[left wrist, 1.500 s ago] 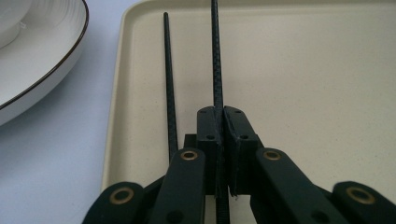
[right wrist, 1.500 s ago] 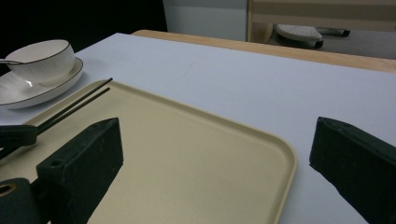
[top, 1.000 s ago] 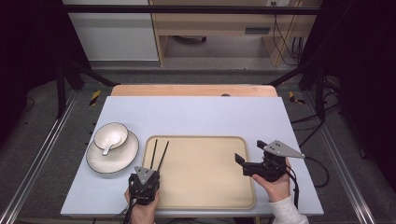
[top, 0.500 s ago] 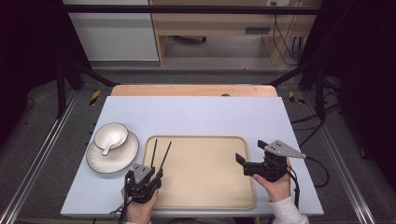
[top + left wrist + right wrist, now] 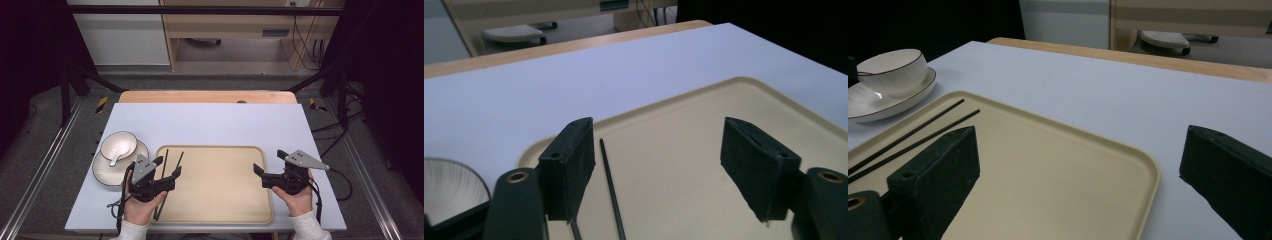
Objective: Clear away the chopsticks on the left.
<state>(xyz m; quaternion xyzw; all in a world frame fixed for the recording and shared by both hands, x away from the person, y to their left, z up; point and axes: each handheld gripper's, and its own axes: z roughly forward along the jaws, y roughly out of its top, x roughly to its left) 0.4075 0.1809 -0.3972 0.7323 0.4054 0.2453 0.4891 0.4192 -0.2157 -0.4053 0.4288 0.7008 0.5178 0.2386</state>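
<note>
A beige tray (image 5: pixel 220 190) lies on the pale table (image 5: pixel 210 125), with two black chopsticks (image 5: pixel 171 162) along its left side. My left gripper (image 5: pixel 166 167) stands open over those chopsticks at the tray's left edge. In the left gripper view one chopstick (image 5: pixel 611 190) runs just inside the left jaw of the open gripper (image 5: pixel 659 165), above the tray (image 5: pixel 704 150). My right gripper (image 5: pixel 270 162) is open at the tray's right edge, holding nothing. The right gripper view looks past the open gripper (image 5: pixel 1083 170) across the tray (image 5: pixel 1048 170) to the chopsticks (image 5: pixel 913 135).
Left of the tray, a white bowl (image 5: pixel 119 145) holding a spoon sits on a white plate (image 5: pixel 102 172); the bowl (image 5: pixel 890 65) and the plate (image 5: pixel 878 105) also appear far off. A wooden strip (image 5: pixel 207 96) borders the table's far edge.
The left gripper has moved slightly forward and turned to the right over the chopsticks. The right gripper has hardly moved.
</note>
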